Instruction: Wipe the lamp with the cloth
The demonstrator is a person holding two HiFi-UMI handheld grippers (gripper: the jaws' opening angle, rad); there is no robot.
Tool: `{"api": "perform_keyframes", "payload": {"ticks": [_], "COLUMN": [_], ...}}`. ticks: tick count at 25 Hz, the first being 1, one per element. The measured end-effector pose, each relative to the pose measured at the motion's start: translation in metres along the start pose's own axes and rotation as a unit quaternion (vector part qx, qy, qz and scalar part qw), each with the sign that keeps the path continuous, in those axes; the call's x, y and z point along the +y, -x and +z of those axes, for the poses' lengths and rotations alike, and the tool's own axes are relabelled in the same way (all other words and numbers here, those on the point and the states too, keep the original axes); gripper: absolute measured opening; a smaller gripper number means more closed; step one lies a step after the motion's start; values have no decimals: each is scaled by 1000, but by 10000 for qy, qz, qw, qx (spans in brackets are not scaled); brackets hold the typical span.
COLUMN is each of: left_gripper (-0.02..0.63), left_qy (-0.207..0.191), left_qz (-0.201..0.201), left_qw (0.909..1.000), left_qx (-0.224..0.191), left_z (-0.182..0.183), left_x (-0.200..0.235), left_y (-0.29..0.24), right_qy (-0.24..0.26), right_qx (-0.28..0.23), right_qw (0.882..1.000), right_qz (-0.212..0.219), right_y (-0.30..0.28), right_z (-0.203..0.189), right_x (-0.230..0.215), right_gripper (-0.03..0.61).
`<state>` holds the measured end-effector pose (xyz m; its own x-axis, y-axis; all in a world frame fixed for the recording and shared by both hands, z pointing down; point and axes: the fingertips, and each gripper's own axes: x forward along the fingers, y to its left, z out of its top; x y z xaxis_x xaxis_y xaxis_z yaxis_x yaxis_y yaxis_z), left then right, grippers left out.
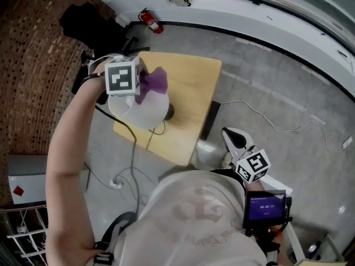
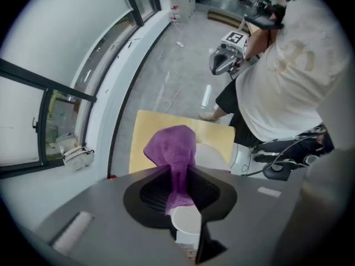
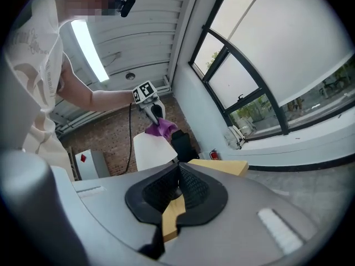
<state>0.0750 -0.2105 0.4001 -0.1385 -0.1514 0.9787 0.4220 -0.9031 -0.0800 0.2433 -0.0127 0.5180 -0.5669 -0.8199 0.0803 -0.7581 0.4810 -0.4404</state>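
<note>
The lamp, a white shade over a dark base, stood on the light wooden table, near the table's left edge in the head view. The purple cloth lay bunched on the top of the shade. The left gripper pointed steeply down over the lamp, its jaws partly closed and pinching a fold of the cloth between their dark pads; the loose end of the cloth spilled out past the tips towards the shade. The cube on top of this gripper carried black-and-white square markers and no readable words. The right gripper was held level, well apart from the lamp and off the table's near corner. Its jaws were together at the tips with nothing between them, and it touched nothing. Just behind it a small screen showed a purple display with pale digits too small to read with any certainty. The person's pale shirt bore a faint print that could not be read. Further out, a red fire extinguisher leaned at the foot of the white wall, its label illegible. A black bag sat by the brick-patterned floor, and a grey box carried a red diamond-shaped sticker with no legible text. A white cable trailed across the grey floor.
</note>
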Motion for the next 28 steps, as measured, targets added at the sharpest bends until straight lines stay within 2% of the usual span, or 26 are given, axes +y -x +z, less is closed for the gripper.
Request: {"api": "perform_keyframes", "payload": {"ticks": [2,4,7,10,14,18,21,25,28], "left_gripper": [75,75,74,74,74,74,74,74,74], "left_qy": [-166,-501,-1054,-1347,-1707,-1715,-1721,-1541,-1354], "left_qz": [-252,-371,-572,-937,-1004,-1355,-1512,-1587,-1488], "left_qw": [9995,9980,9926,9863,9802,9757,9726,9729,9742], "left_qx": [-24,57,204,154,81,-171,-384,-670,-1024], "left_z": [-7,-10,-7,2,2,-10,-4,-1,2], "left_x": [4,9,16,18,26,21,20,24,30], "left_y": [6,5,-6,-23,-54,-93,-113,-131,-134], "right_qy": [39,-38,-201,-244,-264,-304,-332,-314,-283], "right_qx": [49,85,105,127,83,48,71,65,76], "right_qw": [10000,9999,9995,9990,9977,9947,9926,9920,9915], "right_qz": [0,-92,-239,-341,-613,-984,-1164,-1224,-1271], "right_y": [-1,-2,-3,-5,-16,-25,-26,-31,-35], "right_z": [4,-1,-4,-1,-3,-14,-23,-28,-29], "right_x": [0,-1,-2,-4,2,17,21,31,35], "right_gripper": [14,14,14,14,14,14,14,14,14]}}
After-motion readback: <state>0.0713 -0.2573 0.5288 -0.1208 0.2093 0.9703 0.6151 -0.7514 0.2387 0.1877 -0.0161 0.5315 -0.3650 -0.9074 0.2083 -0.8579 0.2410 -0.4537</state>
